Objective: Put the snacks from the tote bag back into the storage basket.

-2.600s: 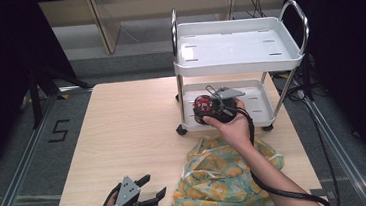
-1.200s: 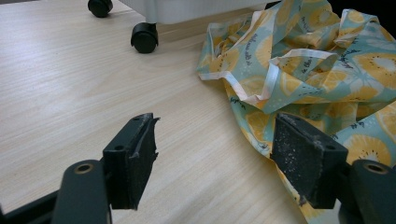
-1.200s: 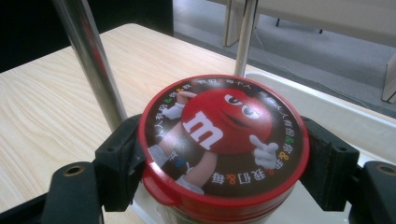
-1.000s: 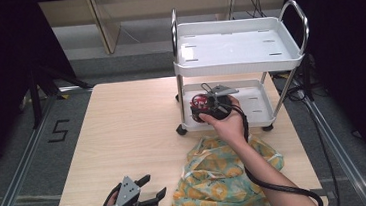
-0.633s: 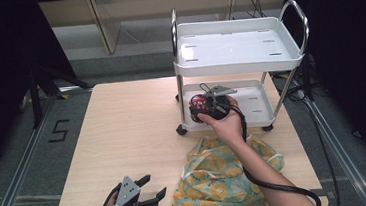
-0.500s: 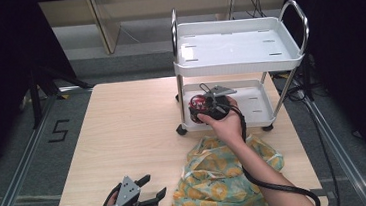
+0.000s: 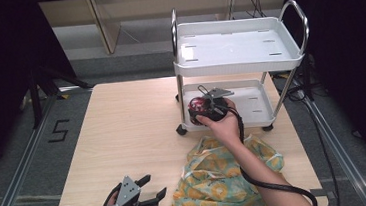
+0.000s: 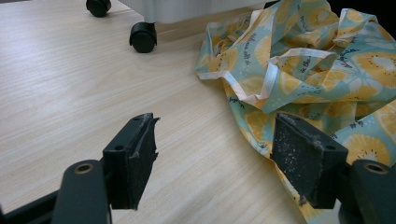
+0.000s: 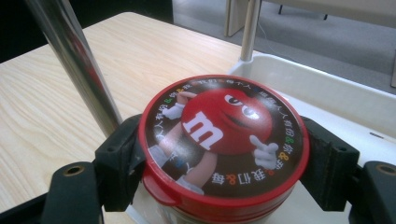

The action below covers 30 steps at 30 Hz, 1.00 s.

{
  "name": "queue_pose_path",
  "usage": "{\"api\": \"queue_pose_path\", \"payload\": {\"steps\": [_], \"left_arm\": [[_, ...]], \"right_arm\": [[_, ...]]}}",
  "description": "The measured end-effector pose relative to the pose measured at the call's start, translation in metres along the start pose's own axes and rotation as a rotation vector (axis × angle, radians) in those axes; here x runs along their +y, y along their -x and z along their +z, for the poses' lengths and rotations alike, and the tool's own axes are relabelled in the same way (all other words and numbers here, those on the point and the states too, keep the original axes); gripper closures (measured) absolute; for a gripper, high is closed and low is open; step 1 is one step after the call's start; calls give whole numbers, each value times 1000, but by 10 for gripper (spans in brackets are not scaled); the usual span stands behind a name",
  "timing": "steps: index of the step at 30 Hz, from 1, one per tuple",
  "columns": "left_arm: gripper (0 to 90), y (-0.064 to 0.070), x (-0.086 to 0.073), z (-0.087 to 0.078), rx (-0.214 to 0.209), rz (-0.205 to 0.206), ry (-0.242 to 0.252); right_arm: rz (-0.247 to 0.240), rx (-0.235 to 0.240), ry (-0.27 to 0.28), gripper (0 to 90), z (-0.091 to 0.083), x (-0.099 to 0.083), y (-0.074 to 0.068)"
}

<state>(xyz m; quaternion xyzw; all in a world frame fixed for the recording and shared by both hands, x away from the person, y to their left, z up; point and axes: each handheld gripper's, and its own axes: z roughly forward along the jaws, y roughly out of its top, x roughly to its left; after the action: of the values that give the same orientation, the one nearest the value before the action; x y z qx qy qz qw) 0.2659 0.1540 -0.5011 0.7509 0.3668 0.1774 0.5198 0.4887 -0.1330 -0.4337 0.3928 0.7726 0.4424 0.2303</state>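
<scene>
Firmly between right tongs (image 9: 224, 158): round glossy red-lidded tin (image 9: 223, 140); left tongs (image 8: 224, 172) wide over woodgrain.

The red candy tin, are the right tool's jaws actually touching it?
Touching. The right gripper view shows both black jaws of the right tool pressed against opposite sides of the red candy tin, with no gap at either side.

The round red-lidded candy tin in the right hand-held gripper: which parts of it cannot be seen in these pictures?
- Round red-lidded candy tin, right gripper view: its body and base, cut off by the bottom edge and hidden under its own lid.
- High view: lid print too small to read; the right hand-held gripper and hand cover its near side.
</scene>
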Motion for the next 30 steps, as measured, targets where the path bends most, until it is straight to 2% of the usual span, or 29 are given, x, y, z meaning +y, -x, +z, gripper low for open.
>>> {"api": "queue_pose_path", "payload": {"steps": [4,7,10,11,12,14,18,21,22,30], "left_arm": [[301,1,0,0,6,-18,0],[301,1,0,0,6,-18,1],[301,1,0,0,6,-18,1],[301,1,0,0,8,-18,1],[301,1,0,0,8,-18,1],[300,0,0,0,-3,5,0],[301,1,-1,0,8,-22,1],[301,1,0,0,6,-18,0],[301,0,0,0,2,-6,-1],[301,2,0,-1,12,-22,-5]], "right_arm": [[3,5,0,267,1,0,0],[7,-4,-9,266,3,-1,-1],[-7,7,-8,266,6,-4,-1],[14,-1,-17,266,6,-5,-2],[12,5,-11,267,7,-5,-2],[11,4,-13,266,8,-6,-1],[13,-1,-21,266,9,-7,-1],[5,-1,-21,266,11,-9,0],[17,1,-23,266,11,-10,-1],[13,-2,-36,266,14,-13,-1]]}}
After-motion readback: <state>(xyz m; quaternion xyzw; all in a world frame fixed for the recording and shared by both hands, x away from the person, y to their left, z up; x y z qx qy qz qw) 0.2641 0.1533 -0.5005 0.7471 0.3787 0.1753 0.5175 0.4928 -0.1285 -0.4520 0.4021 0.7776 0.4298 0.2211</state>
